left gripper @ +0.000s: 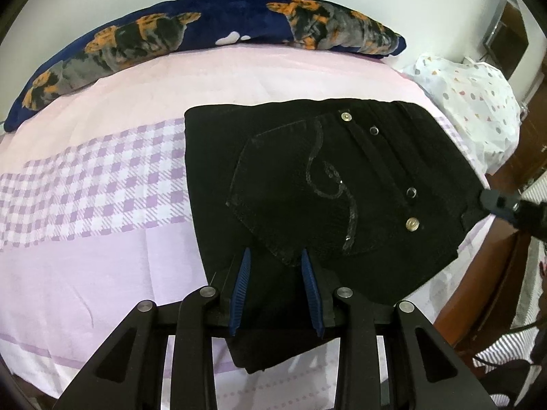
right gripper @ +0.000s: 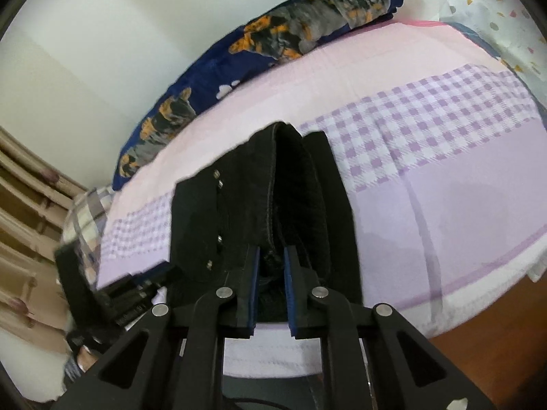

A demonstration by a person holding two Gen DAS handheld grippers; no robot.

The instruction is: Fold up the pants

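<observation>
Black pants [left gripper: 324,184] lie folded on the pink and lilac bed sheet [left gripper: 102,239], back pocket with a glittery swirl and metal studs facing up. My left gripper [left gripper: 277,256] straddles the near edge of the pants, its blue pads spread with fabric between them. My right gripper [right gripper: 271,256] grips the thick folded waist end of the pants [right gripper: 273,188], pads closed on the bunched cloth. The right gripper's tip also shows in the left wrist view [left gripper: 495,201] at the pants' right corner.
A navy blanket with orange and grey print [left gripper: 205,30] lies along the far side of the bed. A white spotted pillow [left gripper: 471,109] sits at the right end. The wooden floor [right gripper: 478,358] is beyond the bed edge. Curtains [right gripper: 24,205] hang at left.
</observation>
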